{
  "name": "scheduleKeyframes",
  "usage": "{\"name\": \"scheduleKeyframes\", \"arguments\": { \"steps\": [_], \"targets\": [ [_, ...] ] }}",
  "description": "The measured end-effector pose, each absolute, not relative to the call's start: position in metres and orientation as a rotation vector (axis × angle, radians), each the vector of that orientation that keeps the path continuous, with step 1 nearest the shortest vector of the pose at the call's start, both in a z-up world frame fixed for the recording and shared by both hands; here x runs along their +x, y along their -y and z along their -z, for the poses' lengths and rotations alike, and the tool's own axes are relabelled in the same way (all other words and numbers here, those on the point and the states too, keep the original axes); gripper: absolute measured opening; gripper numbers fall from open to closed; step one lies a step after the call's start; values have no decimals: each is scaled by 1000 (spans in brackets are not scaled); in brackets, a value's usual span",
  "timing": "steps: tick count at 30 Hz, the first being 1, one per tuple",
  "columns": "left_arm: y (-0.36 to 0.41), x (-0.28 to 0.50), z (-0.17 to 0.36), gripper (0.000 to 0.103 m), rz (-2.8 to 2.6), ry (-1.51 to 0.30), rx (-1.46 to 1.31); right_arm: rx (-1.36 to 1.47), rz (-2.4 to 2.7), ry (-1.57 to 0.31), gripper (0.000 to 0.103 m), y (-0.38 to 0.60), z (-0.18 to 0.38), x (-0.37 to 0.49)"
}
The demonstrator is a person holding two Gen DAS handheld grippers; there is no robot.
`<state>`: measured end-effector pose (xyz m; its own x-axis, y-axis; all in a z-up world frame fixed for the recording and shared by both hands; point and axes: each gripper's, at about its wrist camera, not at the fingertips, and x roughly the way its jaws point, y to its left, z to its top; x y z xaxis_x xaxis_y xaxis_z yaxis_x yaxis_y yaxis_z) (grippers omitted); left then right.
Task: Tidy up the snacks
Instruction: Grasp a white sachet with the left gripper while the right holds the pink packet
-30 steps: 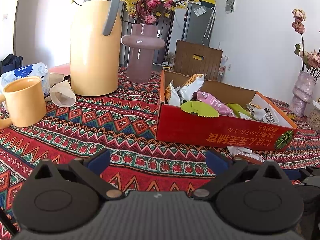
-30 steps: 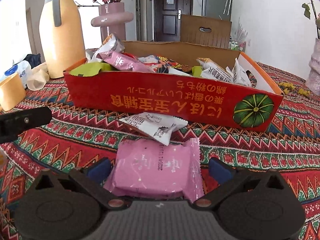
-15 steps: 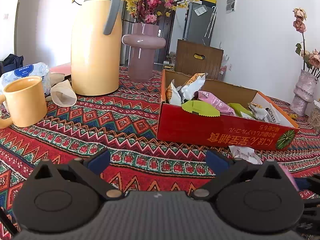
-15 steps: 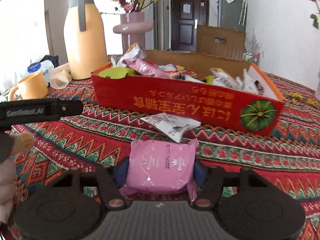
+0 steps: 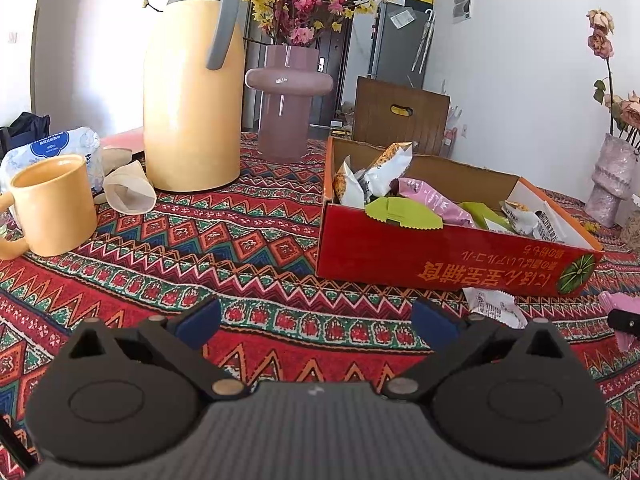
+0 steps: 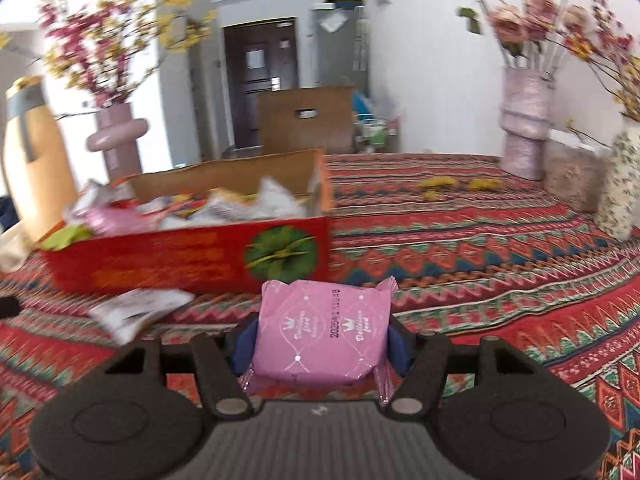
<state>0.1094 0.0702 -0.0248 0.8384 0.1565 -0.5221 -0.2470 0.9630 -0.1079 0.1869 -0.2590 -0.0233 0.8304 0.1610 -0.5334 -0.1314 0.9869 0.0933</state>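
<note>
- The right gripper (image 6: 322, 340) pinches the pink snack packet (image 6: 322, 330) by its two side edges, at 6 o'clock in the right wrist view, lifted clear of the worktop (image 6: 480, 264).
- The packet looks light and puffy: a thin film around a soft cake, I judge. It can crush or slip, so a mild squeeze across the padded middle, not on the crimped ends, seems best.
- The left gripper (image 5: 316, 320) stands spread with nothing between its blue pads, low over the worktop.
- A white snack packet (image 5: 494, 306) lies flat at 4 o'clock in the left wrist view, just before the box. It is thin and limp; taking it by one raised edge seems easiest.
- The red snack box (image 5: 440, 256) stands behind it, at 2 o'clock, already full of loose packets.
- The yellow mug (image 5: 52, 204), the thermos jug (image 5: 192, 96) and the pink vase (image 5: 286, 112) stand farther, at 10 to 12 o'clock.
</note>
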Motion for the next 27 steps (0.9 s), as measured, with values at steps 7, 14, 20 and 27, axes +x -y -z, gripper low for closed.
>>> {"name": "scheduleKeyframes", "arguments": {
  "steps": [7,14,20,27],
  "targets": [
    [-66,109,24,103,-228,-534,-148,54,-148,-545,63,257,38,191],
    [-51,119,11,103,-197,-585,-101,77,-164,-528,63,259,36,187],
    [-10,142,-8,103,-115,-599,-3,98,-168,-516,63,264,34,184],
    [35,183,-1,103,-40,-688,67,108,-179,-515,63,265,34,184]
  ]
}}
